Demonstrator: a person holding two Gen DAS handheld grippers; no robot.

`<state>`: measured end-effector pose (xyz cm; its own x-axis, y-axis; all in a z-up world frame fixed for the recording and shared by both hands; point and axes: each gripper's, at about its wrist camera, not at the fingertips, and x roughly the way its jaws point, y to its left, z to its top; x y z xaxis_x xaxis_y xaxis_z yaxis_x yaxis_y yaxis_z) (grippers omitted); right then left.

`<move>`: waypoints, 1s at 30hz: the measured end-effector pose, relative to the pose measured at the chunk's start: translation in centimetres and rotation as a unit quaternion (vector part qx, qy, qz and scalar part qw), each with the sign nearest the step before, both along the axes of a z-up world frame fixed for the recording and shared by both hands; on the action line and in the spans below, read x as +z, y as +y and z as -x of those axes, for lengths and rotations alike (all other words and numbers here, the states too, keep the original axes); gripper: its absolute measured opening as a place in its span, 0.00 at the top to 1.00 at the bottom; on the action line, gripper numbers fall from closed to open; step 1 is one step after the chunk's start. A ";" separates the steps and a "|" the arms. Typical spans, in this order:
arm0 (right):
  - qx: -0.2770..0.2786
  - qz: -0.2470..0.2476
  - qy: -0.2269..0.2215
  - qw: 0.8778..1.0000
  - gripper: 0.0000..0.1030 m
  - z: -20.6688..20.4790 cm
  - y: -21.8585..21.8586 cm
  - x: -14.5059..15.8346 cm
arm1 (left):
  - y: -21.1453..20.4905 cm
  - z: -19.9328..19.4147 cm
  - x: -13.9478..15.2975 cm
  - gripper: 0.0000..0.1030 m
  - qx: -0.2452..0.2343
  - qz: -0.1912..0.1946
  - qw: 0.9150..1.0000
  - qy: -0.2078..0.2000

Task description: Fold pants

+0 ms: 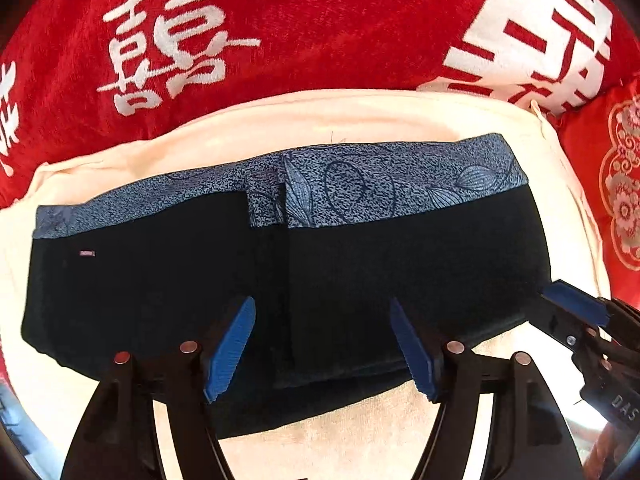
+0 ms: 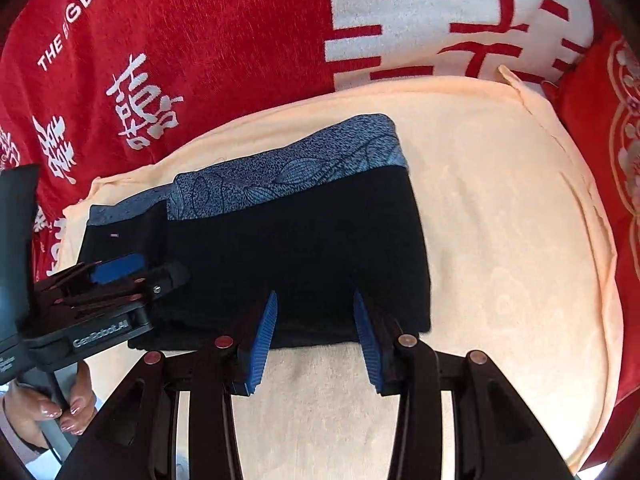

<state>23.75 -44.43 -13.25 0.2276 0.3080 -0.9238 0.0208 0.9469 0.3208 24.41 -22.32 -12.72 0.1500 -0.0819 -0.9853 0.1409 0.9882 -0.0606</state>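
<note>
The black pants (image 1: 200, 280) with a blue patterned waistband (image 1: 380, 184) lie folded into a compact rectangle on a cream towel (image 1: 340, 120). In the right wrist view the pants (image 2: 300, 248) sit left of centre. My left gripper (image 1: 322, 340) is open, its blue pads over the near edge of the pants, holding nothing. My right gripper (image 2: 314, 336) is open at the near edge of the pants, empty. The right gripper shows at the right edge of the left wrist view (image 1: 576, 308); the left gripper shows at the left of the right wrist view (image 2: 120, 272).
A red blanket (image 1: 280, 20) with white characters lies behind the towel. A red embroidered cushion (image 1: 616, 184) is at the right. The cream towel (image 2: 500, 240) stretches to the right of the pants. A person's hand (image 2: 52, 412) holds the left gripper's handle.
</note>
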 end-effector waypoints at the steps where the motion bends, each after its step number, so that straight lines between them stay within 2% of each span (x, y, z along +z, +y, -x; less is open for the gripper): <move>1: -0.002 -0.001 0.003 1.000 0.57 0.2 -0.1 0.0 | -0.2 0.0 0.1 0.31 -0.002 -0.005 1.000 -0.001; 3: -0.008 -0.003 0.007 1.000 0.53 0.6 -0.5 0.1 | -0.5 0.0 0.3 0.31 -0.006 -0.008 1.000 -0.001; 10: -0.019 -0.006 0.013 1.000 0.24 1.9 -0.9 0.4 | -0.2 0.5 1.4 0.31 -0.013 -0.018 1.000 -0.010; 18: 0.015 0.004 0.016 1.000 0.22 1.6 1.2 0.9 | 2.7 1.4 1.8 0.31 0.031 -0.009 0.999 -0.005; 26: 0.080 0.016 0.003 0.997 0.20 0.1 7.3 1.0 | 10.5 3.0 0.3 0.31 0.116 -0.002 0.993 -0.001; 27: 0.086 0.015 0.004 0.996 0.20 -0.1 8.3 1.0 | 11.5 3.3 0.1 0.21 0.124 -0.001 0.992 0.001; 28: 0.090 0.014 0.004 0.996 0.20 -0.2 9.1 1.0 | 12.6 3.5 -0.1 0.00 0.132 0.000 0.991 0.003; 30: 0.100 0.011 0.004 0.995 0.20 -0.3 10.9 1.1 | 14.1 4.1 -0.1 0.00 0.139 0.002 0.990 -0.002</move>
